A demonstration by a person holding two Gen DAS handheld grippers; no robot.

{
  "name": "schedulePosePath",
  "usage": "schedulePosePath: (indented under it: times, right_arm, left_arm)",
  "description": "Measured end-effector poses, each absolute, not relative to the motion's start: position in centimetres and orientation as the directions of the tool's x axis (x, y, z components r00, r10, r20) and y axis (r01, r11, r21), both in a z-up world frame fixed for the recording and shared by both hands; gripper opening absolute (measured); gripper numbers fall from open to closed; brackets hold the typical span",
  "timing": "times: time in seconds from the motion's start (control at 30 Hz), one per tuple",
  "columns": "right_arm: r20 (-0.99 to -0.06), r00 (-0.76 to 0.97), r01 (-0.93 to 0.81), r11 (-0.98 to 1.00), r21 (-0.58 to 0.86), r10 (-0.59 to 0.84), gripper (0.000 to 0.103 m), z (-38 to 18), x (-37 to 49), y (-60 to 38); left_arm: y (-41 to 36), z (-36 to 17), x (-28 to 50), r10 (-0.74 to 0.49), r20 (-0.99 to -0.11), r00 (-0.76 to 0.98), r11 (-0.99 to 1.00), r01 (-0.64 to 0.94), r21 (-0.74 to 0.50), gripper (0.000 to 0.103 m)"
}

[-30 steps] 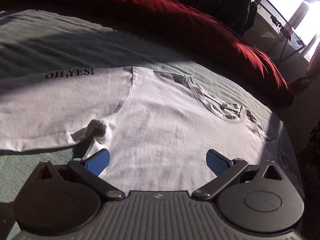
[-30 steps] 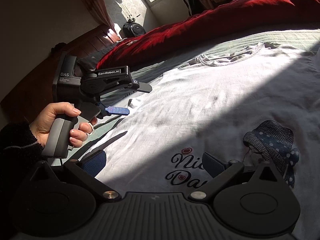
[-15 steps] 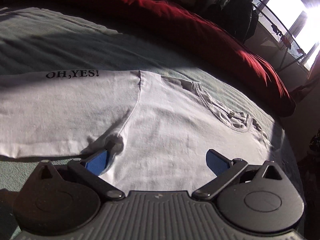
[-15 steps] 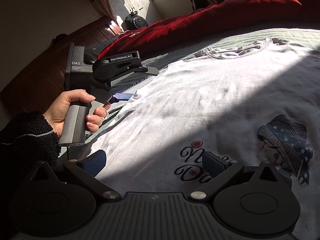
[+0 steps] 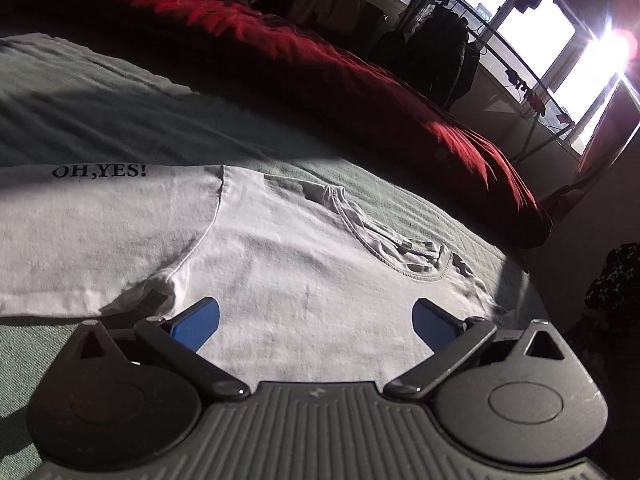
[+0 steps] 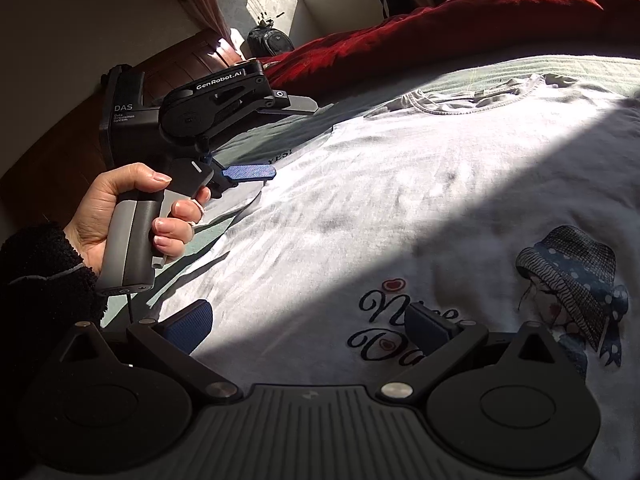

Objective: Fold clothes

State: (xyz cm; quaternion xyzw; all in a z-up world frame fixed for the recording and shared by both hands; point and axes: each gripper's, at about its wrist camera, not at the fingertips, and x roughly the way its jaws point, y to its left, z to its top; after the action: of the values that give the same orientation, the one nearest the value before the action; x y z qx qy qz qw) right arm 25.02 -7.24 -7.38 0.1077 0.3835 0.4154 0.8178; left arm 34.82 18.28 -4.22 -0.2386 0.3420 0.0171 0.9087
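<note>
White T-shirt [image 5: 280, 264] lies flat on the bed [image 5: 100, 108] beneath both tongs, left [image 5: 316, 322] and right [image 6: 308, 326], each spread wide, gripping nothing.

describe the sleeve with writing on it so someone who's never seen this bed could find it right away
On the grey-green bedspread, in front of the rumpled dark red quilt, a white cotton t-shirt lies spread flat, front up. Its short sleeve stretches left of the ribbed neckline in the left wrist view. It alone carries the black capitals "OH,YES!" near its hem.
</note>
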Motion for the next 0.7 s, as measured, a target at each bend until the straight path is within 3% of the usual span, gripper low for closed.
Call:
schedulePosePath:
  times: [0.07,0.17,0.37,0.47,0.7]
  right_arm:
    - [-0.539,0.361,-0.597,0.632,0.494,0.761,0.103,-7.4,25.0,-7.2]
    - [-0.538,0.36,-0.597,0.631,0.495,0.762,0.103,-7.3,25.0,-7.3]
    - [-0.534,0.356,-0.59,0.627,0.508,0.767,0.103,-7.3,25.1,-7.5]
    - [-0.539,0.358,-0.594,0.632,0.499,0.762,0.103,-7.3,25.0,-7.3]
    - [-0.552,0.362,-0.593,0.642,0.485,0.751,0.103,-7.3,24.9,-7.2]
  left_arm:
    - [19.0,-4.9,35.3,-0.066,-0.652,0.756,0.891,-0.249,-0.38,0.102]
    - [21.4,-6.7,35.2,-0.054,-0.687,0.724,0.834,-0.345,-0.429,0.099]
    - [21.1,-4.4,32.8,-0.086,-0.624,0.777,0.833,-0.287,-0.472,0.099]
    - [20.2,-4.6,33.3,-0.127,-0.634,0.763,0.849,-0.246,-0.467,0.099]
    - [20.3,-6.4,31.8,-0.044,-0.708,0.704,0.849,-0.347,-0.398,0.099]
